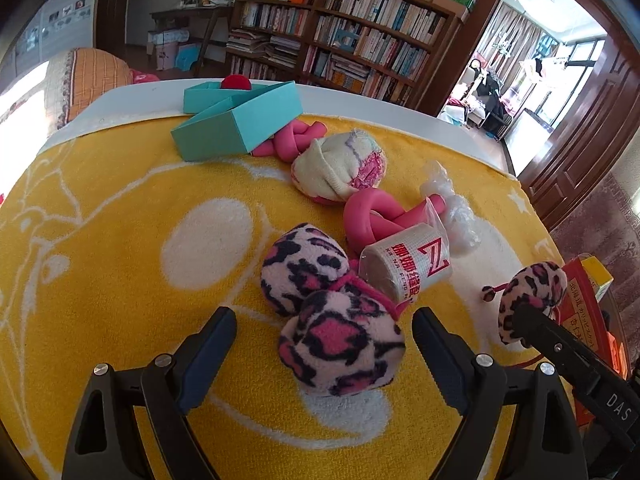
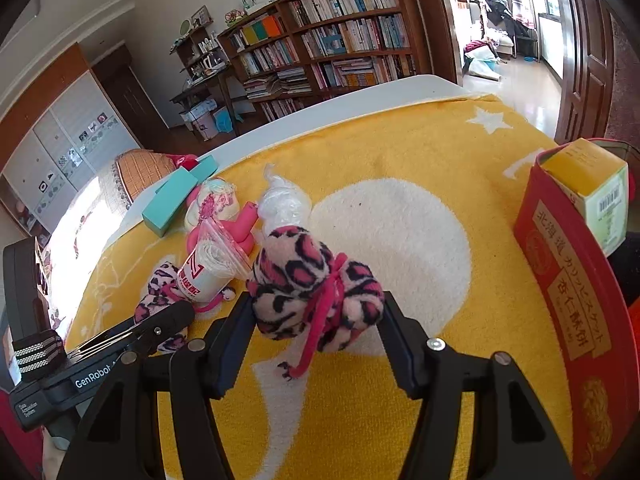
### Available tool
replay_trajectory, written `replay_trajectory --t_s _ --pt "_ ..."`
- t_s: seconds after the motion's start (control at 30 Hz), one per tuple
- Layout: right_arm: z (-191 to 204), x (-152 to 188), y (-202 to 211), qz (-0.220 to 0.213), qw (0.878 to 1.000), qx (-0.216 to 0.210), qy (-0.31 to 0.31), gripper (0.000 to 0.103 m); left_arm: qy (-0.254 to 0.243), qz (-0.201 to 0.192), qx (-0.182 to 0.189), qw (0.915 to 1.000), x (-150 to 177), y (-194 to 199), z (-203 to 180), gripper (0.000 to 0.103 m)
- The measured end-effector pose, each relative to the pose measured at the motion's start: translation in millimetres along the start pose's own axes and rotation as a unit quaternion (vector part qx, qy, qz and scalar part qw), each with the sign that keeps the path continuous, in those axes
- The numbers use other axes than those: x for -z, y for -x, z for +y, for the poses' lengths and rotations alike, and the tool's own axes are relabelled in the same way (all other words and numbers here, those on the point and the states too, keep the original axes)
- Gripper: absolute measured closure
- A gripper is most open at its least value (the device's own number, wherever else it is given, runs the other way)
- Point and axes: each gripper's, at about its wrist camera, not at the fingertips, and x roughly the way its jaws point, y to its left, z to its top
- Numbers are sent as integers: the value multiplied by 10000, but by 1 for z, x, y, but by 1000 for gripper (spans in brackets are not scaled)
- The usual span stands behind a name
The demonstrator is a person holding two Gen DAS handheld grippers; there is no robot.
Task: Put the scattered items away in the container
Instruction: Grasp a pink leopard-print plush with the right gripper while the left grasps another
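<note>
A pink leopard-print fleece bundle lies on the yellow blanket between the open fingers of my left gripper, with a gap on both sides. My right gripper is shut on a second leopard-print bundle, held just above the blanket; it also shows in the left wrist view. The red container stands at the right with a yellow and white carton in it. Other scattered items: a white labelled roll, a pink knotted tube, a cream knit bundle, a clear plastic bag.
A teal box with its lid and a red item behind stands at the blanket's far edge, over another pink tube. The bed ends at a white edge. A bookshelf and doorway lie beyond.
</note>
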Motion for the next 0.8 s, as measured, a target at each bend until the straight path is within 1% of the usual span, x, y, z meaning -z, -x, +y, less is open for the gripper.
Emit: replay_trajectory --t_s 0.17,0.23,0.3,0.33,0.37,0.5,0.57,0.67,0.8 --pt "7 1 -4 12 9999 -10 105 38 -92 -40 -58 9999 -1 -2 1 12" --pt "8 1 -4 11 9999 1 132 38 -64 -71 -34 9999 -1 -1 2 15" --pt "6 0 -7 20 9999 12 135 38 -51 -93 -46 9999 -2 0 5 32" --pt "5 0 -7 21 9999 23 133 38 -48 -92 16 9999 -2 0 7 36" --pt "5 1 -7 17 9999 38 133 38 -40 -88 72 9999 -2 1 9 42" --pt "6 2 -5 -102 9996 192 194 38 13 -81 251 9997 1 9 12 52" --pt "6 2 -3 -170 9994 222 208 38 66 -152 309 9994 1 17 13 55" --pt "5 2 1 -246 9993 205 183 38 131 -333 384 9986 0 32 17 55" --pt "5 0 4 -349 9990 210 182 38 368 -571 585 9960 -2 52 28 55"
